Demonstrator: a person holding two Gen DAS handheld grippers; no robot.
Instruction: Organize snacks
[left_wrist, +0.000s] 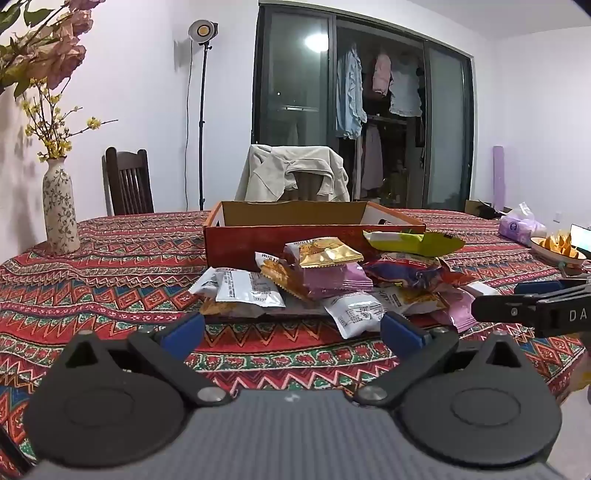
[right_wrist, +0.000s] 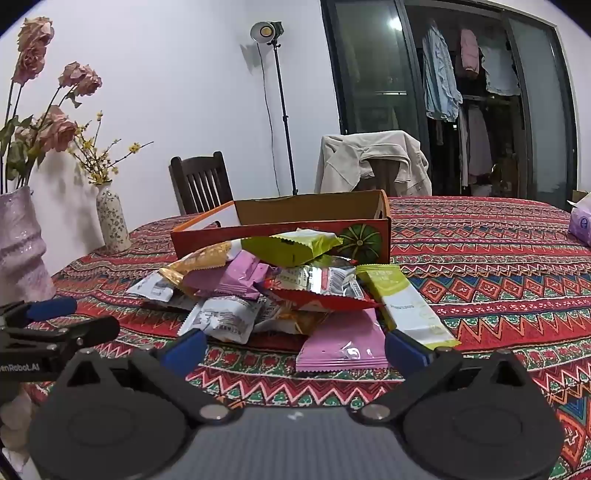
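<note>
A pile of snack packets (left_wrist: 332, 280) lies on the patterned tablecloth in front of an open red cardboard box (left_wrist: 280, 236); the pile (right_wrist: 288, 291) and the box (right_wrist: 295, 236) also show in the right wrist view. My left gripper (left_wrist: 293, 328) is open and empty, just short of the pile's near edge. My right gripper (right_wrist: 293, 347) is open and empty, with a pink packet (right_wrist: 341, 345) lying between its blue fingertips. A white-green packet (right_wrist: 406, 310) lies at the pile's right side. Each gripper shows at the edge of the other's view.
A floral vase (left_wrist: 59, 210) stands at the table's left, with a larger pink vase (right_wrist: 18, 247) nearer. A plate of chips (left_wrist: 557, 245) and a tissue pack (left_wrist: 521, 225) sit at the right. Chairs stand behind the table, one draped with a jacket (left_wrist: 291, 173).
</note>
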